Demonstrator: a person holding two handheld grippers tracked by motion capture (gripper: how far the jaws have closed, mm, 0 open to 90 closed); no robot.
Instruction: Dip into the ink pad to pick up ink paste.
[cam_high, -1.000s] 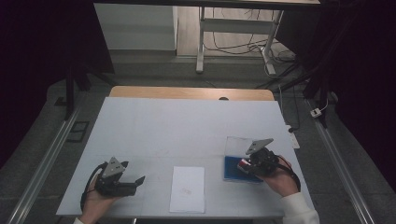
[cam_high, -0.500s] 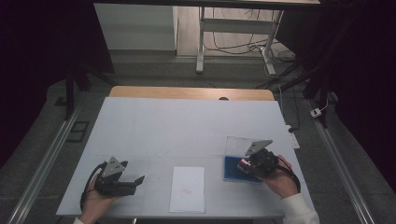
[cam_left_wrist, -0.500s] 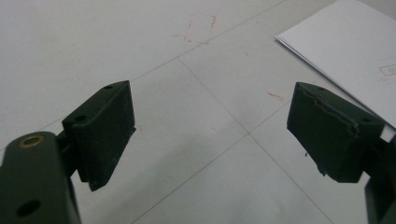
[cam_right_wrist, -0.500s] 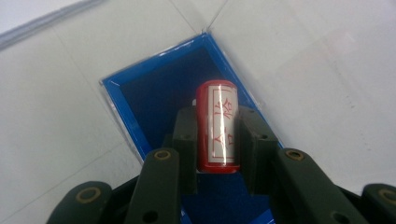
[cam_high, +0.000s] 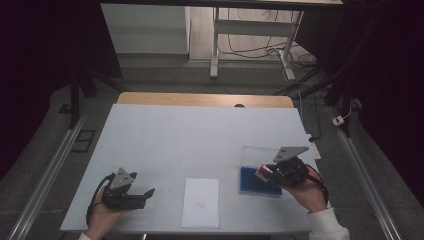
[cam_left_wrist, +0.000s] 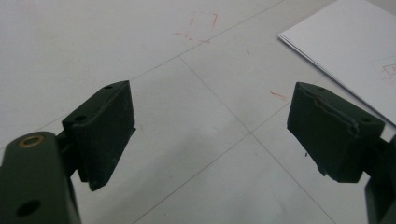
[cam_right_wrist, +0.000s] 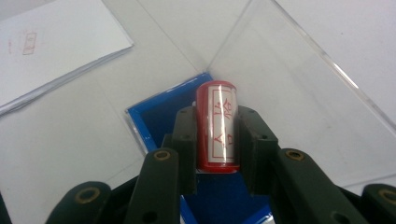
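Observation:
A red cylindrical stamp (cam_right_wrist: 217, 126) with a white label of red characters sits between the fingers of my right gripper (cam_right_wrist: 217, 116), which is shut on it. The stamp (cam_high: 262, 172) hangs just above a blue ink-pad box (cam_high: 255, 184) at the table's front right, held there by the right gripper (cam_high: 265, 173). The box's clear lid (cam_right_wrist: 289, 93) stands open behind it. At the front left, my left gripper (cam_high: 148, 192) rests low over the table, pointing right. Its jaws (cam_left_wrist: 210, 126) are open with bare table between them.
A white sheet of paper (cam_high: 201, 202) with a small red mark lies at the front middle, between the two hands. The paper's corner (cam_left_wrist: 355, 51) lies just beyond the left gripper. The white table (cam_high: 200, 130) has faint red marks and thin lines.
My right gripper has lifted slightly with the red stamp in it, above the blue box. The left gripper has stayed where it was.

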